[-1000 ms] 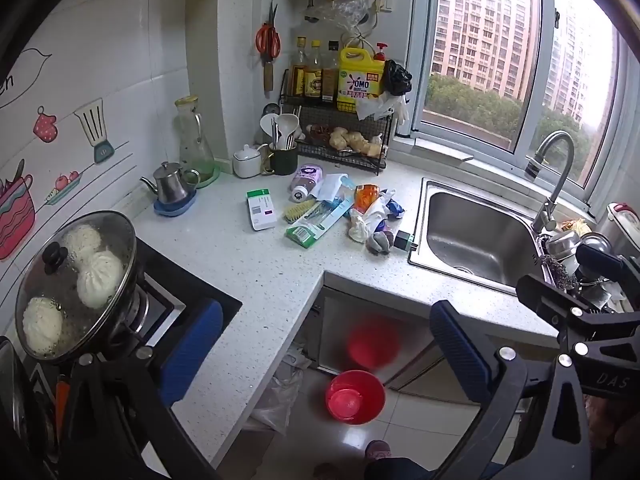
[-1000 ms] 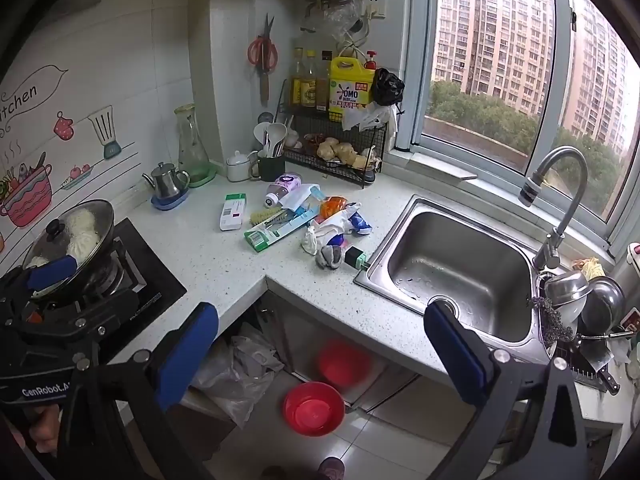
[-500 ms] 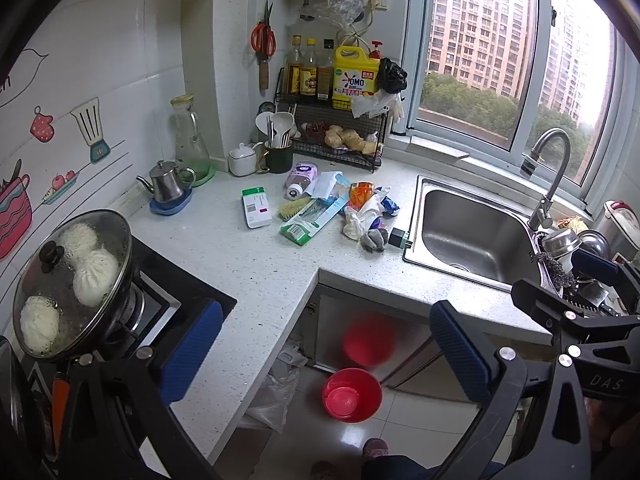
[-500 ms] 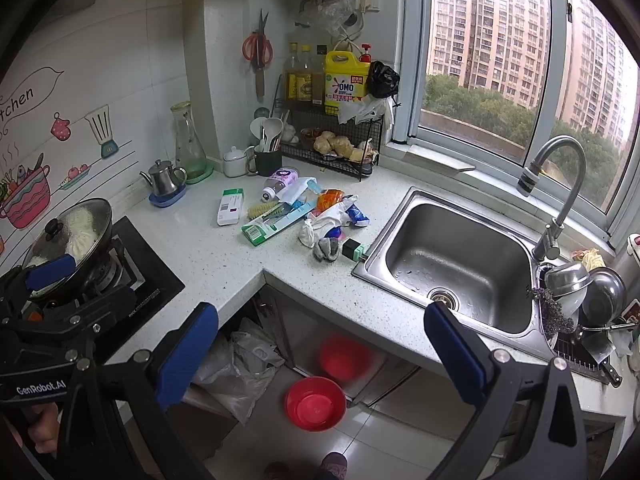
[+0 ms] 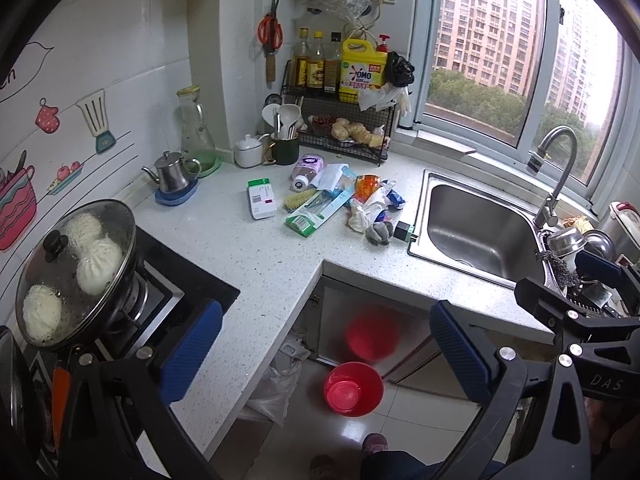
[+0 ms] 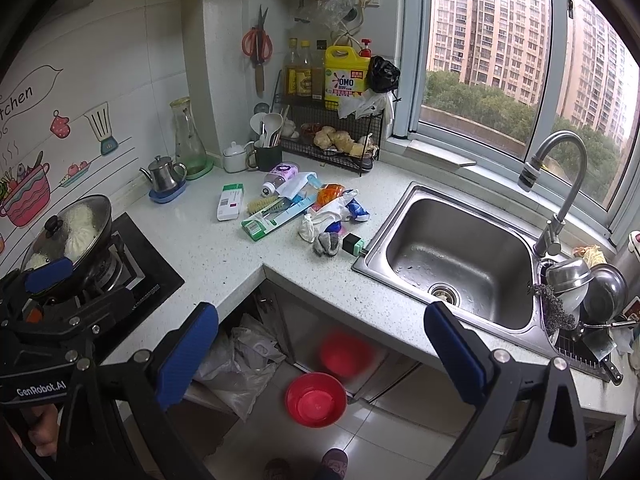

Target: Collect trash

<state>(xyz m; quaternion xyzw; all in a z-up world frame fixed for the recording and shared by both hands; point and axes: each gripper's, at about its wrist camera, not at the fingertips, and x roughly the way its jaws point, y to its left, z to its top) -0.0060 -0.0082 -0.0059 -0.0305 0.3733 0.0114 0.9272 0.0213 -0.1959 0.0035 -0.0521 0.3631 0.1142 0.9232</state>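
Overhead, both tools, the left tool and right tool, hang wide open and empty; best reach the trash pile on the desk first.

- The bench was white with fine dark speckles.
- The basin on the floor was red.
- The detergent jug was yellow with a multicoloured label.
- The scissors had orange-red handles.
- The teapot's saucer was blue.
- The long flat pack was pale blue with a green end.
- The gripper pads were dark blue on black frames.
- The wall stickers showed a pink pot with wavy stripes.
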